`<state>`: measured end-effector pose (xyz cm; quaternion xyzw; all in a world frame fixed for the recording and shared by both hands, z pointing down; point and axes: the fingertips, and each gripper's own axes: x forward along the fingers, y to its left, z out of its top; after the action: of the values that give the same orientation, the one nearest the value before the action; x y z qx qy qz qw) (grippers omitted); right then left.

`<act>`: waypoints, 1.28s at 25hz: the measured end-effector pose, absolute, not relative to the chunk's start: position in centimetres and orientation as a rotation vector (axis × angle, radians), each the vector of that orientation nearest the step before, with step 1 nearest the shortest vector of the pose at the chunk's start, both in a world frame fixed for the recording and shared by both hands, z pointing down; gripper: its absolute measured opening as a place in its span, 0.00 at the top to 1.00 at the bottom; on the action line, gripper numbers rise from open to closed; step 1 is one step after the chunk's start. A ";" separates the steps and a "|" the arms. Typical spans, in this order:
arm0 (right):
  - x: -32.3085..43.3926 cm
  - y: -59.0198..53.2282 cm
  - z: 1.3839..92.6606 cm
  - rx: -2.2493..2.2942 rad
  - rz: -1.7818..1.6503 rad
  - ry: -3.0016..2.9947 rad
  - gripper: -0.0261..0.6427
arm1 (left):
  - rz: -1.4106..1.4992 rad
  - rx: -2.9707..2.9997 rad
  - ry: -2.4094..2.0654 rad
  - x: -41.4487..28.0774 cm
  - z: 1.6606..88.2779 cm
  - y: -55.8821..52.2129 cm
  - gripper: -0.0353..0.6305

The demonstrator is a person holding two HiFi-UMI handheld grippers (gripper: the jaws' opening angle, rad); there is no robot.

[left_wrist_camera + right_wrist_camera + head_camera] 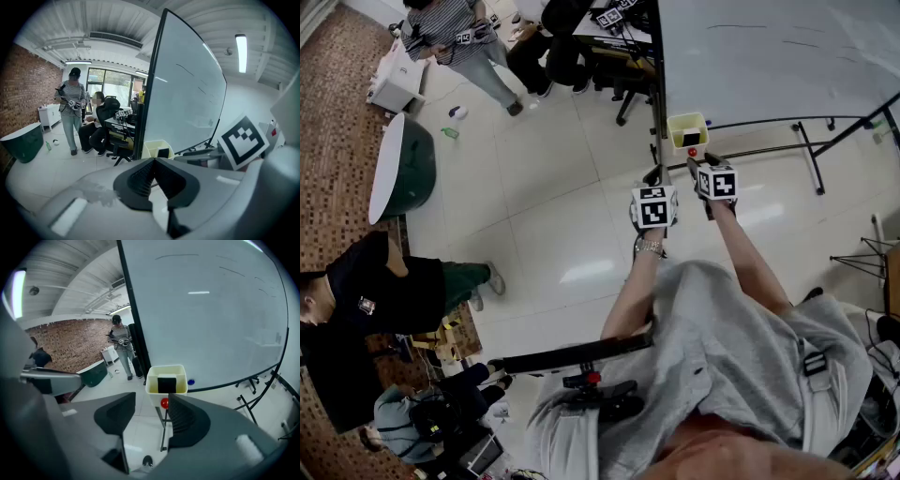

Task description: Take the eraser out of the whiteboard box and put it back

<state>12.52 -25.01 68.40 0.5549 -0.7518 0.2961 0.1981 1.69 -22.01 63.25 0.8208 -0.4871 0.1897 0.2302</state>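
One whiteboard (769, 56) rises behind the box (166, 389), which is fixed at the board's lower corner and open at the top.

Both grippers hang short of the box and tilt down toward it. The right gripper (151, 416) is lined up almost dead on the box, its jaws apart with nothing between them. The left gripper (154, 165) sits beside the right one, a little farther from the box, with its jaws pressed together and empty.

Inside the box the eraser (167, 383) stands upright against the back wall, its dark face toward the right gripper. A small red knob (164, 403) shows just under the box.

The step in hand looks like the reach, which falls to the right gripper. It should go in from above the box's near rim, not straight at the front wall, so the lower jaw clears the rim. The jaws need to pass either side of the eraser's narrow width and sink well down before closing, since a grip on the top edge alone could slip. The lift should be straight up out of the box, so the eraser does not catch on the walls. The left gripper should stay clear of the box.
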 end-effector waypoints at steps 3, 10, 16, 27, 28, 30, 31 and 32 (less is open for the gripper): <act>13.3 -28.9 69.3 1.611 0.793 -2.011 0.56 | 0.515 2.256 -1.339 0.3 63.2 -24.4 0.94; 13.9 -33.0 72.6 1.578 0.846 -1.899 0.52 | 0.516 2.233 -1.316 -0.2 64.1 -28.2 0.94; 13.8 -35.6 74.3 1.535 0.846 -1.869 0.52 | 0.500 2.223 -1.333 0.3 63.6 -31.2 0.94; 14.4 -36.6 62.6 1.497 0.805 -2.160 0.55 | 0.471 2.204 -1.350 1.0 63.6 -34.2 0.94; 14.7 -37.3 61.1 1.529 0.774 -2.190 0.55 | 0.472 2.206 -1.349 1.2 63.6 -34.2 0.94; 14.8 -38.6 60.0 1.564 0.739 -2.222 0.55 | 0.470 2.207 -1.346 1.4 63.6 -34.2 0.94; 14.7 -39.1 60.4 1.566 0.739 -2.222 0.55 | 0.470 2.206 -1.347 1.5 63.7 -34.2 0.94; 14.6 -39.5 61.4 1.561 0.748 -2.211 0.55 | 0.471 2.204 -1.348 1.4 63.8 -34.1 0.94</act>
<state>14.61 -39.46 61.37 0.5482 -0.7765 0.2627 0.1660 1.44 -34.14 63.75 0.8116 -0.4964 0.1734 0.2548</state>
